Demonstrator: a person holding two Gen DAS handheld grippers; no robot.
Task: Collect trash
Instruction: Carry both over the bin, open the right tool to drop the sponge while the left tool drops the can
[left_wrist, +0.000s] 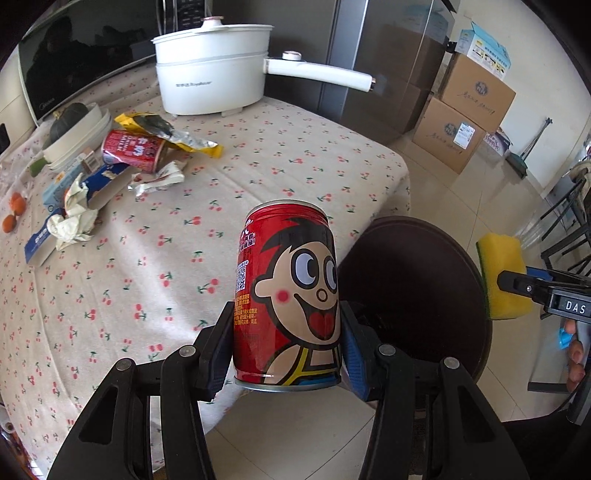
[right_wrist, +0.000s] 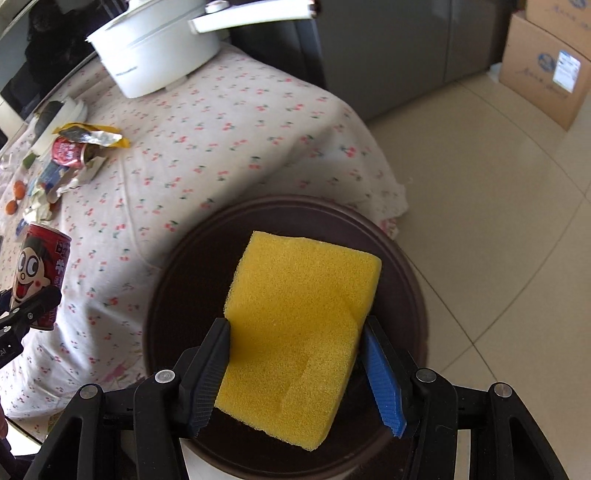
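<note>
Trash item one, a red drink can (left_wrist: 288, 295) printed with a cartoon face, sits upright between the pads of the left gripper (left_wrist: 286, 332), clenched on both sides and held in the air over the edge of the table (left_wrist: 147, 295) with its cherry-print cloth. The right gripper (right_wrist: 295, 354) grasps a yellow sponge (right_wrist: 299, 328) — black pad on one side, blue pad on the other, both pressed into the foam — above a dark round bin (right_wrist: 406, 280) standing on the tiled floor just beside the table. The sponge shows a green scouring layer in the left wrist view. More trash lies in a heap toward the table's far left: a second red can (left_wrist: 129, 151) on its side, a torn yellow foil wrapper (left_wrist: 166, 133), crumpled paper (left_wrist: 74, 218) and a blue carton (left_wrist: 103, 184). A white pot (left_wrist: 214, 74) with a long handle stands at the back of the table — well apart from the heap. Cardboard boxes (left_wrist: 469, 110) are stacked on the floor beyond.
</note>
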